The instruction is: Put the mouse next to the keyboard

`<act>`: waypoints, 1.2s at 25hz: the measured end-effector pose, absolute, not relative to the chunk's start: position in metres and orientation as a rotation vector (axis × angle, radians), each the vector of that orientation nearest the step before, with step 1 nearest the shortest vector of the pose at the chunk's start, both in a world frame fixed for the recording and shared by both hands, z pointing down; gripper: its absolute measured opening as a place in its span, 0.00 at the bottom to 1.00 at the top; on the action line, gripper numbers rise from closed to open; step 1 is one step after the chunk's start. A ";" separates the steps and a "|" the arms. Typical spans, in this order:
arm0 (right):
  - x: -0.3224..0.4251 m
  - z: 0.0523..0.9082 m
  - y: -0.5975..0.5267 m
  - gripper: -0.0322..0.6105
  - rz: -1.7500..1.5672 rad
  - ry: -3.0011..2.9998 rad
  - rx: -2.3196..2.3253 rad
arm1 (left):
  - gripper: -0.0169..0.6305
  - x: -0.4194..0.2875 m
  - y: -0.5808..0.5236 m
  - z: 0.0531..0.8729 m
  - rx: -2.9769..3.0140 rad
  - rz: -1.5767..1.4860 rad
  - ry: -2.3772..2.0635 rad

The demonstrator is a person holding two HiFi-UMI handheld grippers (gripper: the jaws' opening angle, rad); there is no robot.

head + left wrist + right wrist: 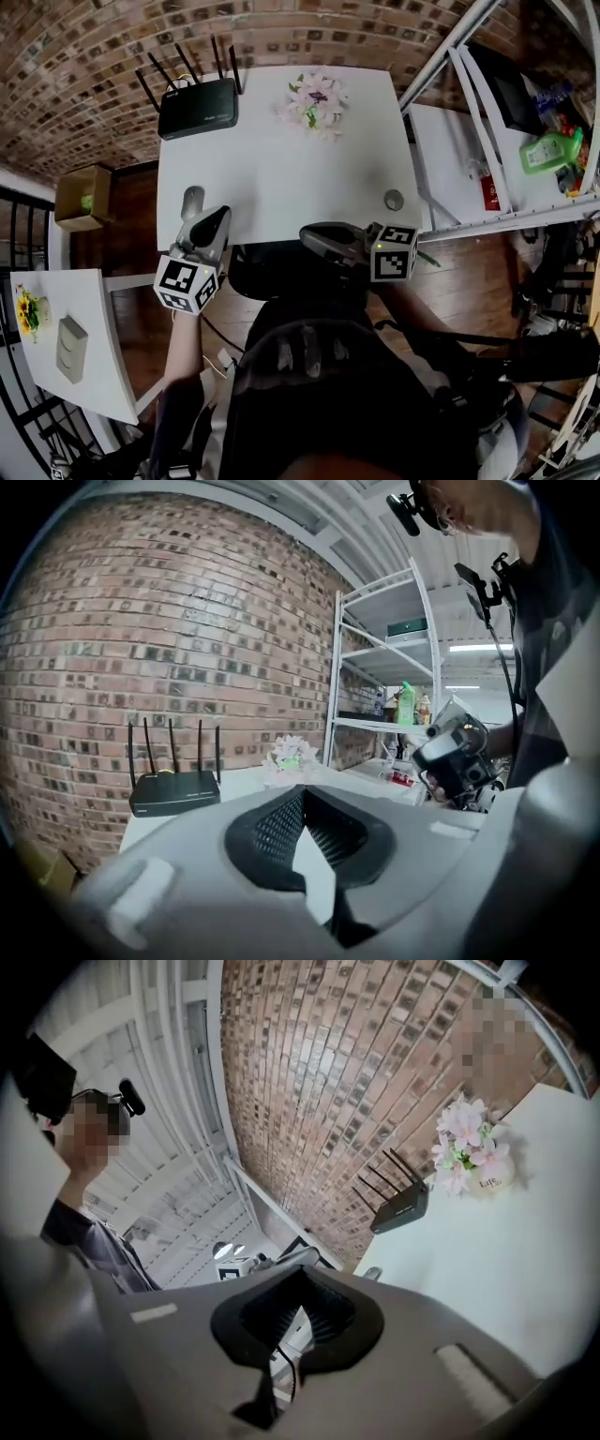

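I see no mouse and no keyboard in any view. In the head view my left gripper [214, 221] hovers at the near left corner of the white table [281, 178], jaws together, empty. Just ahead of it a small grey object [192, 202] sits on the table edge; what it is I cannot tell. My right gripper [311, 236] hangs off the table's near edge, pointing left, jaws closed on nothing. In the left gripper view the closed jaws [305, 799] face the table, and the right gripper [455, 752] shows in a hand. The right gripper view's jaws [300, 1274] look shut too.
A black router with antennas [198, 108] stands at the table's far left, a pot of pink flowers [316, 98] at far middle, a small round grey item [394, 199] near the right edge. A metal shelf rack [487, 112] stands right; a second white table [66, 337] lies left.
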State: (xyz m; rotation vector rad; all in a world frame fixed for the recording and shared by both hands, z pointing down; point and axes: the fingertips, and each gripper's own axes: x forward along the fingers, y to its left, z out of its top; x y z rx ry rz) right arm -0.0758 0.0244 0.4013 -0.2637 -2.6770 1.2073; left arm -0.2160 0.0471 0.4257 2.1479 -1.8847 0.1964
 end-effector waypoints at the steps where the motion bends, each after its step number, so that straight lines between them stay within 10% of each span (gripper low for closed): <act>1: -0.071 0.397 0.024 0.06 1.217 -2.693 -0.282 | 0.03 -0.205 0.047 0.424 2.152 0.204 -1.877; 30: 0.105 0.427 0.105 0.05 1.343 -2.537 -0.517 | 0.03 0.028 0.121 0.453 2.032 0.390 -1.785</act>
